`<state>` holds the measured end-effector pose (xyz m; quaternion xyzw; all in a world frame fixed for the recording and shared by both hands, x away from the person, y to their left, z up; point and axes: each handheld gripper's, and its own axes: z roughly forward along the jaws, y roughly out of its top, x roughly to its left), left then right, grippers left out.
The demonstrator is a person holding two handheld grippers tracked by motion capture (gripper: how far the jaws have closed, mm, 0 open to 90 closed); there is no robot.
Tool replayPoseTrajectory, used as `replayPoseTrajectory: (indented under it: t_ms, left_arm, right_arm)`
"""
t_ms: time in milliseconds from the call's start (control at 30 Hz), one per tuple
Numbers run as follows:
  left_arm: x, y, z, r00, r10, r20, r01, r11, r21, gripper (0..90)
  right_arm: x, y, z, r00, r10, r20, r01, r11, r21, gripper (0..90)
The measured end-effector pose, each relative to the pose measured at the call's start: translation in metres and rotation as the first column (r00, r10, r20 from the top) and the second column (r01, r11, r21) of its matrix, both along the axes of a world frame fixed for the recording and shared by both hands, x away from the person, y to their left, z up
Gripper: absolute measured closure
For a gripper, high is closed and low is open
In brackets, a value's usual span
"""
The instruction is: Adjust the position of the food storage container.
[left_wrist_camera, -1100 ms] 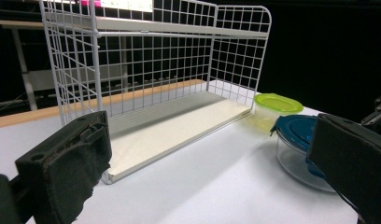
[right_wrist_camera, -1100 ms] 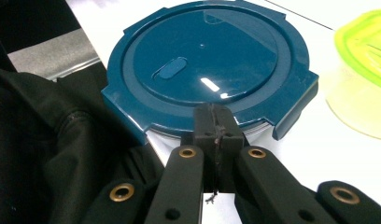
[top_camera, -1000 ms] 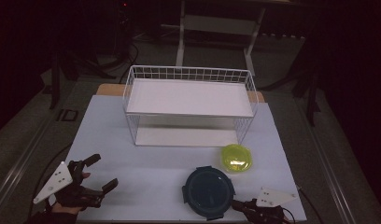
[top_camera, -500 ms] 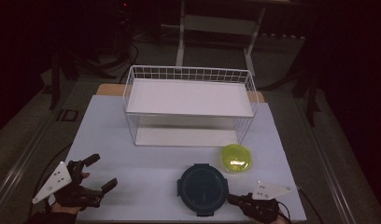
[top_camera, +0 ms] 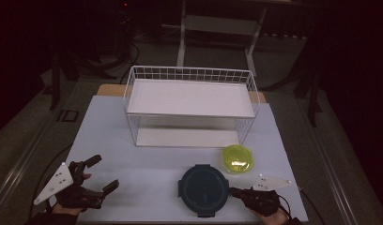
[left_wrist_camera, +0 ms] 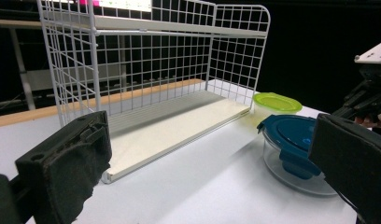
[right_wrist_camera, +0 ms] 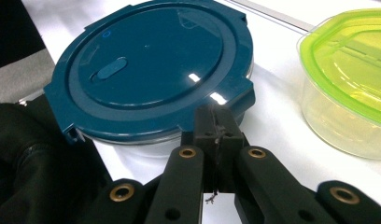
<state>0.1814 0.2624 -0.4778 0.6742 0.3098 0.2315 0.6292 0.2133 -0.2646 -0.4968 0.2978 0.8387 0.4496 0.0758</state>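
Nearest on the right, the right gripper (top_camera: 233,191) lies low over the table with its jaws clenched tight together, nothing between them, their tips touching or just short of the right-hand rim of the blue-lidded container (top_camera: 205,189); in the right gripper view the closed tips sit at one of the lid's side clips (right_wrist_camera: 235,100). This looks like a nudge or a test of the clip, and to do it well the tips should stay level with the lid's edge, not under it, so the clear bowl slides flat on the table (top_camera: 147,168) and does not tip. If the aim is to lift the container, the jaws would first have to spread wide enough for the rim, as shut they can only push. On the near left, the left gripper (top_camera: 98,173) hovers well apart from the container with its jaws released and wide, holding nothing; from the left gripper view it faces the container across bare table, and it could come in from that side to steady the bowl. Just beyond the blue container, to its right and near it, stands the green-lidded container (top_camera: 238,158); a push toward the far right would bump it, so any shove is better aimed left. Farthest stands the white wire shelf rack (top_camera: 189,110), both tiers bare, a likely place for the containers.
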Motion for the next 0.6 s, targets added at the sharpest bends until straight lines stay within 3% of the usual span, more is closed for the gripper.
replayPoseTrajectory:
  t_ms: [200, 600]
  left_arm:
    - [0.0, -0.003, -0.001, 1.0, -0.009, -0.004, 0.009, 0.9999, 0.006, 0.0]
    - [0.001, -0.003, -0.001, 0.9998, -0.016, -0.006, 0.016, 0.9999, 0.005, 0.0]
  right_arm:
    - [0.004, 0.005, -0.001, 0.9998, 0.001, -0.018, -0.001, 0.9999, 0.017, 90.0]
    - [0.008, 0.035, 0.001, 0.9991, 0.037, -0.02, -0.037, 0.9993, -0.002, 90.0]
